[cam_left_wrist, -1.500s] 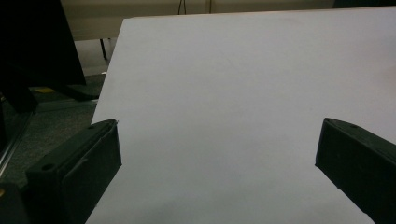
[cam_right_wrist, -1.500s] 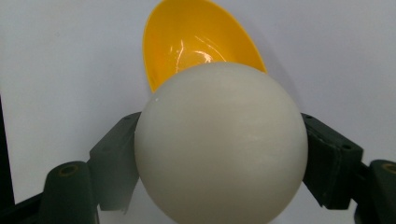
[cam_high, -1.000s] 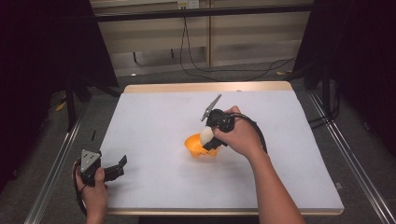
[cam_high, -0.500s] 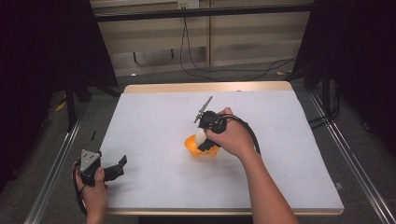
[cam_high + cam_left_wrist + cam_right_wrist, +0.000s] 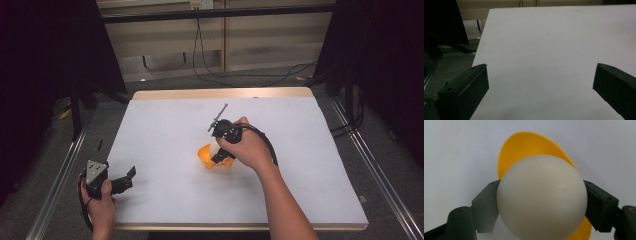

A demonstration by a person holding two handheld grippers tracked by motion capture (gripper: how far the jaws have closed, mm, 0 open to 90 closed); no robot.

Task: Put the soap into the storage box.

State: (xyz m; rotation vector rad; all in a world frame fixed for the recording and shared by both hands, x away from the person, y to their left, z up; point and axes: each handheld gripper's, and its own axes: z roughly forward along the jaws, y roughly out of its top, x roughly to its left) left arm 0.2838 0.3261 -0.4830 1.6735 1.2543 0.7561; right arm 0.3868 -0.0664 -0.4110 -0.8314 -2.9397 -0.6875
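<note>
Counter (image 5: 165, 125) surface was white and flat with a pale wooden edge along its far side. At its near-left corner, the left hand (image 5: 101, 207) held the left hand-held gripper (image 5: 127, 179) just above the counter edge, a grey three-cornered plate on top. In the left gripper view, its jaws stood wide apart over bare counter, nothing between them; both jaw tips were cut off by the frame bottom.

Near the counter's centre, an orange bowl (image 5: 206, 154) sat on the surface, largely hidden in the high view by the right hand (image 5: 248, 147) and the right hand-held gripper (image 5: 218, 152) reaching over it. A white ball (image 5: 541, 197) was clamped between that gripper's jaws, one jaw against each side. In the right gripper view, the ball sat directly in front of the bowl and covered most of it; whether the ball touched the bowl could not be determined. In the high view, the ball appeared as a small pale patch at the bowl's rim. A black cable looped from the right hand-held gripper round the wrist.
</note>
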